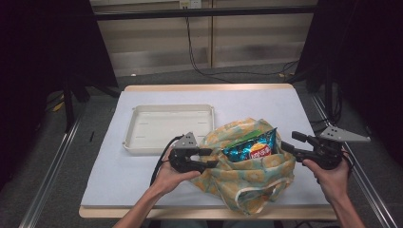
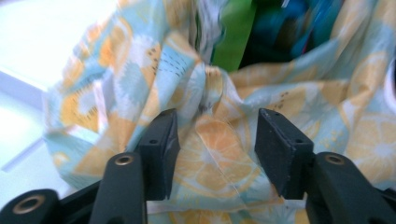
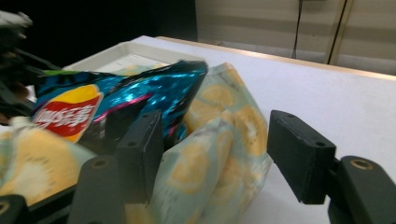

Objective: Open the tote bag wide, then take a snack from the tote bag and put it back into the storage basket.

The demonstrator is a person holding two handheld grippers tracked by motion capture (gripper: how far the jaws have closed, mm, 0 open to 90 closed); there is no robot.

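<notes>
White-topped table [image 1: 157, 175], near edge: lemon-print cloth bag [image 1: 247, 178] flanked by left gripper [image 1: 209, 158] and right gripper [image 1: 291, 142], both released; blue crisp packet [image 1: 251, 147] nearer right.

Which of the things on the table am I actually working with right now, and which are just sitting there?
In the job:
- fabric bag, lemon print, mouth open
- blue chip packet sticking out of the bag
- green packet behind it
- left gripper and right gripper, jaws open either side of the bag

Lying about:
- white tray, apart from the bag
- cables on the floor beyond the table
</notes>
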